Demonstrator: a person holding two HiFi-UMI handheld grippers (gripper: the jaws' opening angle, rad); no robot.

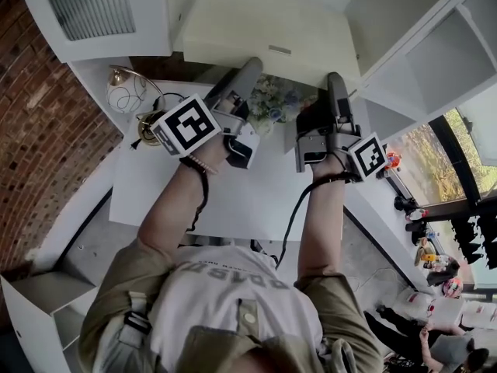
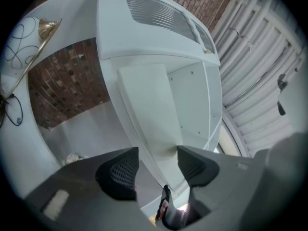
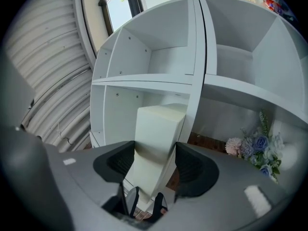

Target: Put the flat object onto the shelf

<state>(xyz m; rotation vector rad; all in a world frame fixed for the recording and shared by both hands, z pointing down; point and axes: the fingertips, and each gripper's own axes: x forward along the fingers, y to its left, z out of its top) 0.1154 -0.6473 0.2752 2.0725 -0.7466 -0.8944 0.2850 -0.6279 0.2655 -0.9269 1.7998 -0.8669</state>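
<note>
Fingers [image 2: 118, 173] of your left gripper [image 2: 158, 163] were closed against the flat object [image 2: 144, 105]. The pale panel filled the gap between the two pads and ran away from the camera toward the shelf [image 2: 192, 95]. Your right gripper [image 3: 150, 163] pinched the same object in the same way, with its cream near end wedged between both pads. You therefore had it clamped at two points along its near edge, one gripper on each side.

The pick-up looked finished. In the head view the object was up off the white table [image 1: 233, 200], held high and in front of you with both arms stretched toward the shelf unit. From the right gripper view, its far end stood in front of the lower left compartment, just below the horizontal board and beside the central upright. I could not tell whether that end had crossed the front edge of the compartment or only lined up with it.

What was left, by my reading, was the placing itself: sliding the object in until a board carried it, then letting go with both grippers and backing them out. Nothing showed it resting on the shelf. The flowers [image 3: 255, 148] sat in the neighbouring bay to the right, well apart from the object.
</note>
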